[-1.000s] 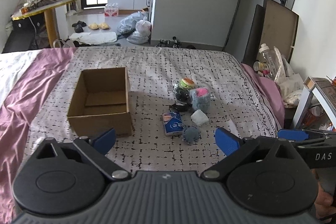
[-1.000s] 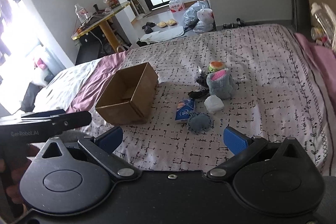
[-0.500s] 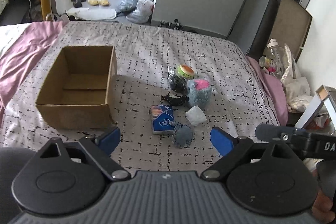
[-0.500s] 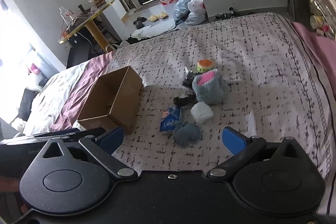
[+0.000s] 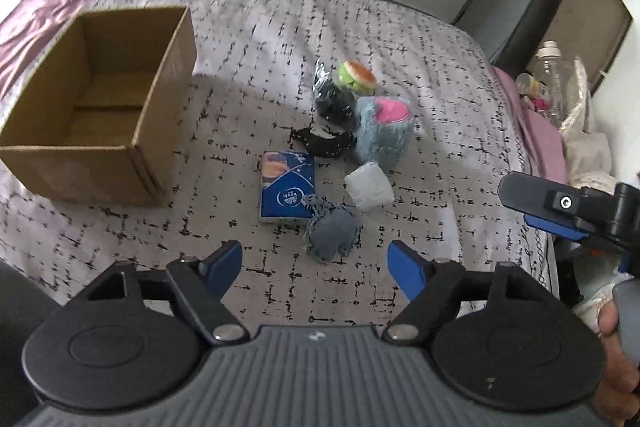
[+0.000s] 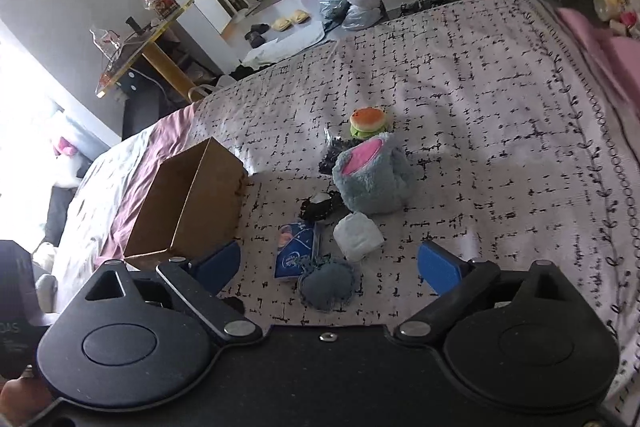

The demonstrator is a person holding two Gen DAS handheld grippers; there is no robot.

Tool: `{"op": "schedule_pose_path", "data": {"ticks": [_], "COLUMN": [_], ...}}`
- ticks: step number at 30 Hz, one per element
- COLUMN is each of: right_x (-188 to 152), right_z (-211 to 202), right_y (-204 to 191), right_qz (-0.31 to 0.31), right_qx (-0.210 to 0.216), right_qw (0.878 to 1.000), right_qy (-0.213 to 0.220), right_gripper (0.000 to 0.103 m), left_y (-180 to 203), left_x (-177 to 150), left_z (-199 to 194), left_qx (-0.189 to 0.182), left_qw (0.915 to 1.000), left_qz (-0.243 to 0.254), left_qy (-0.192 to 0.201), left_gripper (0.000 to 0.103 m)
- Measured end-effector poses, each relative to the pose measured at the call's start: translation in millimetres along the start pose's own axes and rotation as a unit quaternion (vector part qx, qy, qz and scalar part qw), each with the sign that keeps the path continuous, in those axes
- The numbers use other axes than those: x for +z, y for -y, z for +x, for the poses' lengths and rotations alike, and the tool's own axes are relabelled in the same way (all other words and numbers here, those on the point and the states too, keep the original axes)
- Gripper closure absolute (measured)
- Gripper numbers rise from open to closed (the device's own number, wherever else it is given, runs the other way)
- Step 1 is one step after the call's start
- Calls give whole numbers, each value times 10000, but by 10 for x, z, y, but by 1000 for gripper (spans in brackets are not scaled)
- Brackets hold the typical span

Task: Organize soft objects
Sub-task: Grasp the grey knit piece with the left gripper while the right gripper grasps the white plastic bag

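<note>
On the bed (image 5: 420, 39), the soft things lie clustered beside the empty cardboard box (image 5: 96, 107); nothing is packed yet; both the left hand-held gripper (image 5: 314, 263) and right hand-held gripper (image 6: 329, 263), jaws apart though just narrowing, grip nothing above the grey pouch (image 5: 332, 233).

Box (image 5: 96, 99) on bed (image 5: 440, 67), left of toy cluster; tissue pack (image 5: 286, 187) between box and plush (image 5: 382, 131).
</note>
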State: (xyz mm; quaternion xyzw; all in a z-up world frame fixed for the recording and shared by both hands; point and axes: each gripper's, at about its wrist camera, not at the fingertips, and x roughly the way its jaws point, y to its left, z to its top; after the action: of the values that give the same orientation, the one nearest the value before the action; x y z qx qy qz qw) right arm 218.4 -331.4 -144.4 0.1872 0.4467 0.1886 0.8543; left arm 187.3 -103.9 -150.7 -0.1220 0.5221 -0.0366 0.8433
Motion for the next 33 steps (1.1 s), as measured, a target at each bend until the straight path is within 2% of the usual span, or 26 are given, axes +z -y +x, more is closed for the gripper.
{"op": "schedule_pose_path", "data": {"ticks": [6,11,13,15,21,25,28,30,33], "right_x": [-53,-18,-7,-12,6,32,46,41,40], "right_z": [295,577,671,760,884,985,1082,1127,1194], "right_y": [285,481,510,521,547,547,538,527,474], "right_qz": [498,919,920,924,862,777,802,744,491], "right_qx": [203,286,194,280,349,330,415,416,292], "right_qw": [9985,9948,9949,9942,9944,9950,9941,9946,9964], "right_qy": [-116,-322,-363,-464,-493,-542,-597,-597,-629], "right_gripper": [18,21,24,27,27,28,32,33,34], "left_y": [4,5,11,5,45,116,120,104,87], "left_x": [20,10,-15,-36,-4,25,27,27,31], "left_z": [321,600,709,791,978,1076,1142,1166,1163], "left_qx": [122,87,111,92,103,105,84,75,21], "left_qw": [9997,9991,9988,9986,9980,9982,9977,9975,9974], "left_qz": [-99,-183,-181,-266,-402,-324,-383,-436,-483], "left_qy": [-165,-380,-451,-459,-480,-491,-551,-559,-543], "left_gripper": [28,29,29,31,35,37,53,69,75]}}
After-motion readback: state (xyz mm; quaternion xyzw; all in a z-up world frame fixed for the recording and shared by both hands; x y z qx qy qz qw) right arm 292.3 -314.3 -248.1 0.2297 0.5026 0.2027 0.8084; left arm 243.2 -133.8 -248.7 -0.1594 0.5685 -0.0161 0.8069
